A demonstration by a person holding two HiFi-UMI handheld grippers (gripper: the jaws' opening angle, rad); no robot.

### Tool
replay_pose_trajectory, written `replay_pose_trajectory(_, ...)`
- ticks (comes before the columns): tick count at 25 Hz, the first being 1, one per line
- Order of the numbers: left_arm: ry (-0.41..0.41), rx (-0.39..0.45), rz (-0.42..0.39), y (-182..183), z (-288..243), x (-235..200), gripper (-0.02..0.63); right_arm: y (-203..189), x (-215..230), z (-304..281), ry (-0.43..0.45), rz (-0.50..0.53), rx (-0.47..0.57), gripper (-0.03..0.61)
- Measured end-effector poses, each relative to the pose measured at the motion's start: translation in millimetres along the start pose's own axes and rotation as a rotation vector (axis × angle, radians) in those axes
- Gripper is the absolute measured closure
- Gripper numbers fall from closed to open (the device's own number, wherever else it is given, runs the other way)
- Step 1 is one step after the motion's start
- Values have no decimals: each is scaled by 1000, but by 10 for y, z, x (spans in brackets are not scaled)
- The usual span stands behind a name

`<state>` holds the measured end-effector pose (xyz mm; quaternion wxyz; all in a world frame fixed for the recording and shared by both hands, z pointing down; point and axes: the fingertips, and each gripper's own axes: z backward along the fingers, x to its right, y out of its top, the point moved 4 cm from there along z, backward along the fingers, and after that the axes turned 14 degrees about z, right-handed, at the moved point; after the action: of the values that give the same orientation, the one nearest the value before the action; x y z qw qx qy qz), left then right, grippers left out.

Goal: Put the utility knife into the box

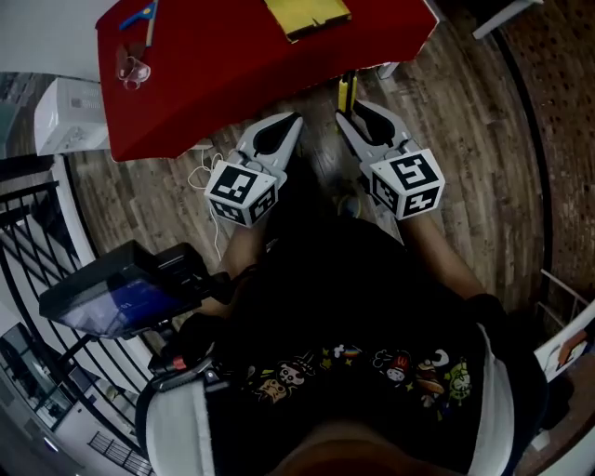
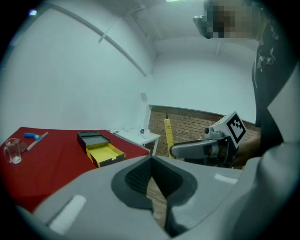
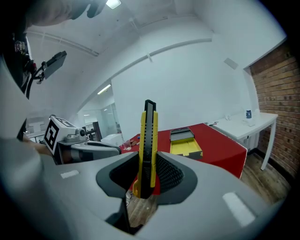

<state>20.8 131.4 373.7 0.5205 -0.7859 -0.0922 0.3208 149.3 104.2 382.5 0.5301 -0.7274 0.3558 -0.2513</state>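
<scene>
While the right tongs (image 3: 147,174) clamp the utility knife (image 3: 149,136) firmly between their pads, blade end pointing up and away from the person, the box (image 3: 185,142) waits well ahead on the red table (image 1: 232,79). And look at that box: it lies open with its yellow inside showing, ready to receive!

Over to the left tongs (image 2: 152,163): their jaws are pressed together with nothing between them, hanging idle just beside the right pair, low and in front of the person's body. Both pairs are over the wooden floor (image 1: 465,139), short of the table's near edge.

So where are we? The grasp looks secure, so I'd call the pick-up done. What's left is the bigger half: carry the knife forward over the table, bring it above the yellow compartment, lower it in and let go. None of that is under way yet, since knife and box are well apart.

Off at the far left corner of the table stand a clear glass (image 1: 133,70) and a blue-handled tool (image 1: 139,15), nowhere near the likely path.
</scene>
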Motion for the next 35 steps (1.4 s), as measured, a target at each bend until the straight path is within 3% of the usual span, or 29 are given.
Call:
replay_pose_trajectory(4,12,-2,42,74,-485,-734,612,-128,411,-831,3,14,-62,437)
replay_pose_trajectory(13,-114,-31,8,922,-1091,-2355,614,258,860,-2417,-139,-8,-113,437)
replay_pose_trajectory(21,-83,-44,54,1225,-1517,-2638,613,281,1387,-2884,-144,0,-192,437)
replay_pose_trajectory(27,-13,-46,60,1078,-1721,-2947,614,3,1644,-3387,-100,23,-270,437)
replay_pose_trajectory(32,45,-75,74,962,-1925,-3142,614,-248,1763,-3723,-62,41,-379,437)
replay_pose_trajectory(35,65,-94,79,899,-2047,-3176,614,-442,1803,-3857,-10,44,-502,437)
